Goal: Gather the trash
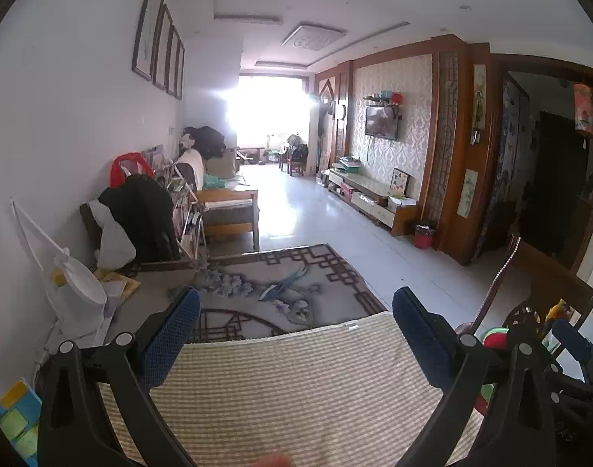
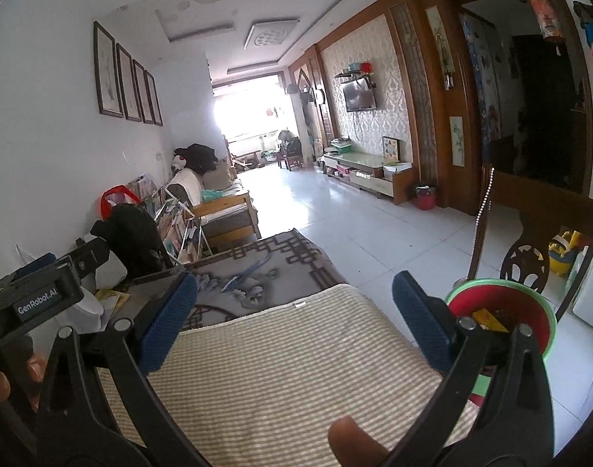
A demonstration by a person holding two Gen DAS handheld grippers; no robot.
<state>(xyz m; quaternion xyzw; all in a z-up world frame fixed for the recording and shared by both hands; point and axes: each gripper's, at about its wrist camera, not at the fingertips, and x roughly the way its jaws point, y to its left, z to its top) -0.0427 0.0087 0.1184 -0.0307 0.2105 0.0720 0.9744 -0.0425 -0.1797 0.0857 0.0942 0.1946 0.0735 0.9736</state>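
My left gripper (image 1: 296, 303) is open and empty, held above a beige striped mat (image 1: 296, 381). My right gripper (image 2: 294, 290) is also open and empty above the same mat (image 2: 281, 358). A red bin with a green rim (image 2: 502, 311) stands just right of the right gripper, with a yellow scrap and other bits inside. Its edge shows at the far right of the left wrist view (image 1: 495, 338), behind the right gripper's body. No loose trash shows on the mat.
A patterned grey rug (image 1: 281, 284) lies beyond the mat. A cluttered rack and wooden sofa (image 1: 226, 202) line the left wall. A TV cabinet (image 1: 374, 198) and small red bin (image 1: 425, 235) stand on the right. White tiled floor (image 2: 355, 218) runs between.
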